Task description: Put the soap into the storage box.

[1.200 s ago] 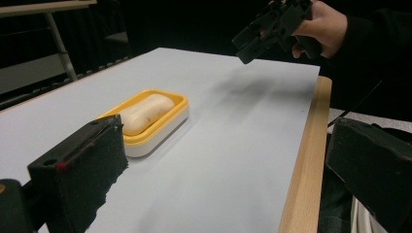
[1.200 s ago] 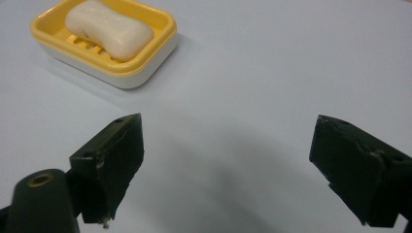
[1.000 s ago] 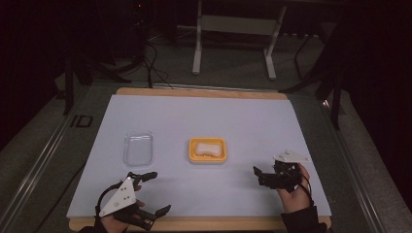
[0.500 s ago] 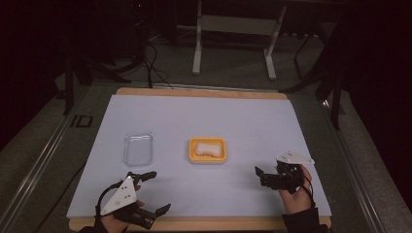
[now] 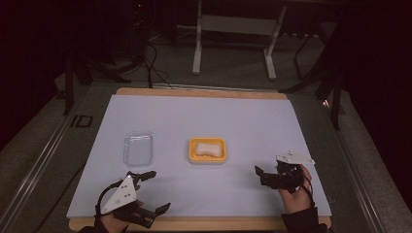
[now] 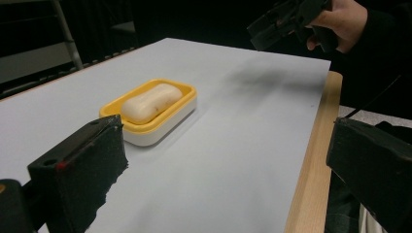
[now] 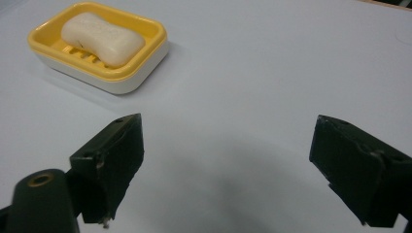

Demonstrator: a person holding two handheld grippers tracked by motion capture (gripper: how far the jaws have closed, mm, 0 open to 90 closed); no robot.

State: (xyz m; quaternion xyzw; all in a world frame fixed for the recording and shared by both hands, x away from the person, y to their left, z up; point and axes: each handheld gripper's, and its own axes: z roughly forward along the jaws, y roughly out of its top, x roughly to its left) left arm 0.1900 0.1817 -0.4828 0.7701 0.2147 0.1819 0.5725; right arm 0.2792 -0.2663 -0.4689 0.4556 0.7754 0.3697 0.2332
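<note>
The bar of soap (image 5: 207,147) lies in the yellow soap dish (image 5: 193,156) near the middle of the worktop (image 5: 204,116), its long axis running left to right across the worktop, the same way as the dish's long side; the bar is waisted in the middle and neither end looks different from the other. From the left side it sits at a slant, one end toward the far edge. To the left of the dish, well apart, lies a clear plastic lid (image 5: 138,148), so faint against the pale sheet that its rim is hard to make out. The left hand-held gripper (image 5: 153,191) hovers at the near left edge with its jaws spread wide, holding nothing; the hand behind it is cut off by the bottom edge. The right hand-held gripper (image 5: 260,174) sits near right, jaws likewise apart and empty
</note>
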